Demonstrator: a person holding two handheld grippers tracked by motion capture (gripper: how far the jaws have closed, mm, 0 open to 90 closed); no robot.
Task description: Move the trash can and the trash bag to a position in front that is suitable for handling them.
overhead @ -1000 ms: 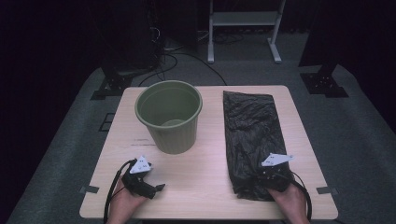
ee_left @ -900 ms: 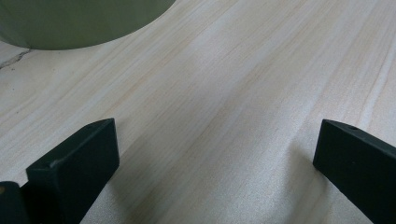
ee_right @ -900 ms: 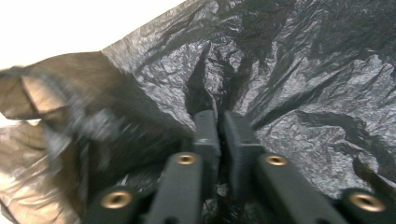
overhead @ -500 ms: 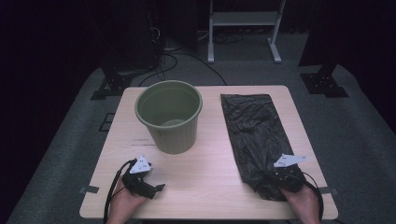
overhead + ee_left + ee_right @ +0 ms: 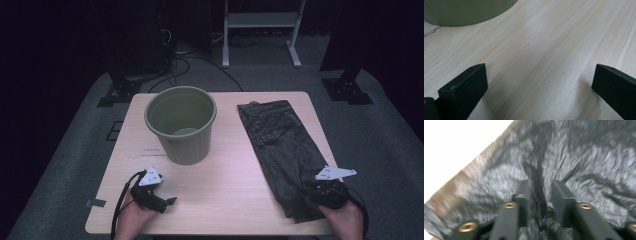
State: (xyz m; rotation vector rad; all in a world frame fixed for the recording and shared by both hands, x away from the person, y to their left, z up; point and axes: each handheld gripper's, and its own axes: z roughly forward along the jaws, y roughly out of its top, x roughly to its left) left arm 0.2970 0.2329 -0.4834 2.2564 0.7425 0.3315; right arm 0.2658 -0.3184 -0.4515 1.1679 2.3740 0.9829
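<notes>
The right gripper [image 5: 320,187] has slid toward the near right corner, jaws pinching a fold of the black bag [image 5: 282,145] lying flat there, likely to lift it toward the bucket [image 5: 181,125]. The left gripper [image 5: 167,201] rests spread wide.

I can read no text, label, brand, number or sign anywhere here. The faint dark marks on my counter [image 5: 150,149] beside the green bucket [image 5: 181,125] are too small to make out, and the black bag [image 5: 280,145] is unprinted.
</notes>
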